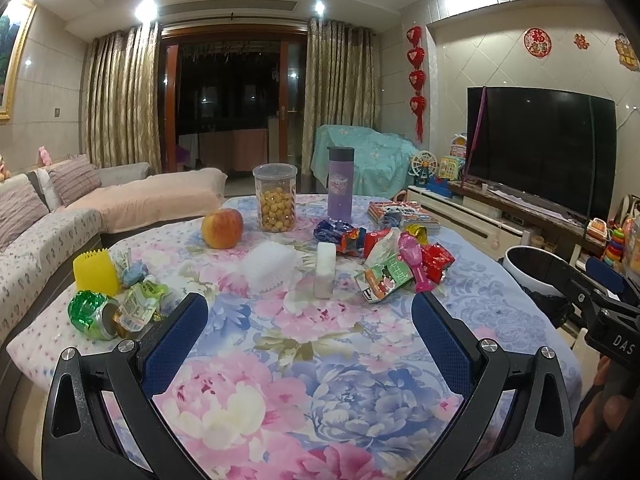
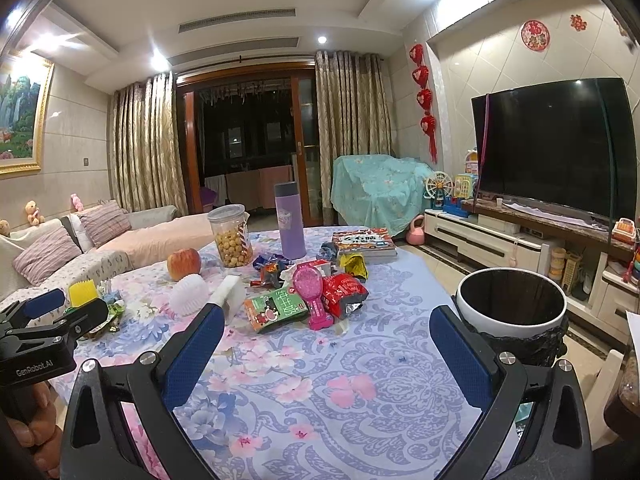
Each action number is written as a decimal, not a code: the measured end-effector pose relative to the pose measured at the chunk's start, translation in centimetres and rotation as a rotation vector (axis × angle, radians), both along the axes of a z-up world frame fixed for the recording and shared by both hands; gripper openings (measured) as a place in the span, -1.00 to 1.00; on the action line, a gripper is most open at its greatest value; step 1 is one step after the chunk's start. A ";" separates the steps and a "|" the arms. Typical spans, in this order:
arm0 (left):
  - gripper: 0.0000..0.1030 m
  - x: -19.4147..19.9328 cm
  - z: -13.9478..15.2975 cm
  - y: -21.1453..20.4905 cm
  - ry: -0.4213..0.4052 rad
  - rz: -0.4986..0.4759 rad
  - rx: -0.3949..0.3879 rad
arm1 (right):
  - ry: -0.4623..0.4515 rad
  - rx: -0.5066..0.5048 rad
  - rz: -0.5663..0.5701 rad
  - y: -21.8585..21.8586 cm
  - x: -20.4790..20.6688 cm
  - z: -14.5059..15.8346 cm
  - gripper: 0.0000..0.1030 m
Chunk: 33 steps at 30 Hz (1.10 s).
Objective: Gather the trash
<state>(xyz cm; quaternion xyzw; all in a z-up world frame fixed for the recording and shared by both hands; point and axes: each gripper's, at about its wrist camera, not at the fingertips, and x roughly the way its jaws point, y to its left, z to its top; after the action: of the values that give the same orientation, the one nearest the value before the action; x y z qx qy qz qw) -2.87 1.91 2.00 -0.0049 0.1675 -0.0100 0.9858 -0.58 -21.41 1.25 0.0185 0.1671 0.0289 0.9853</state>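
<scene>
Where the wrappers [image 1: 352, 238] pile up, they lie on the tabletop [image 1: 320, 360] well ahead of the left gripper [image 1: 310, 344], a little right of its jaws' centre line. A green carton [image 1: 382, 282], a pink toy [image 1: 414, 260] and a red packet [image 1: 438, 260] crowd the near edge of that pile. Seen from the right gripper [image 2: 326, 354], the same pile sits ahead and left of its jaws, with the carton [image 2: 276, 308] nearest them. More litter lies beyond the left jaw of the left gripper: a green can [image 1: 90, 314] on its side, touching a crumpled green wrapper [image 1: 140, 304], and behind them a yellow cup [image 1: 96, 272].

Both pairs of jaws stand wide apart and hold nothing, hovering over the flowered cloth.

A bin [image 2: 512, 308] with a white rim and black liner stands just beyond the right jaw of the right gripper, off the tabletop's edge.

Farther ahead are a white block [image 1: 325, 276] standing upright, a white brush [image 1: 272, 268], an apple [image 1: 222, 228], a jar [image 1: 276, 198] of yellow balls, a purple flask [image 1: 340, 184] and a book [image 1: 402, 214].
</scene>
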 end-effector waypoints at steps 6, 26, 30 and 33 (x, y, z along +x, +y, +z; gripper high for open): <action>1.00 0.3 -0.4 0.1 0.015 0.003 0.001 | 0.002 0.004 0.000 0.1 0.2 0.0 1.00; 1.00 8.1 -4.2 5.5 0.220 0.074 -0.002 | 0.195 0.066 0.100 3.3 6.3 -2.5 1.00; 1.00 10.4 -4.6 7.0 0.244 0.093 0.012 | 0.230 0.101 0.147 4.8 8.3 -2.9 0.99; 1.00 12.4 -4.7 7.9 0.273 0.095 0.011 | 0.261 0.132 0.171 5.5 10.1 -3.4 0.99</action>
<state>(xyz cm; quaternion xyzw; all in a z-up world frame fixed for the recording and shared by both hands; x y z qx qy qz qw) 9.51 9.80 -2.73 -0.0089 0.2995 0.0382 0.9533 9.50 -15.89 -2.19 0.0726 0.2925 0.1208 0.9458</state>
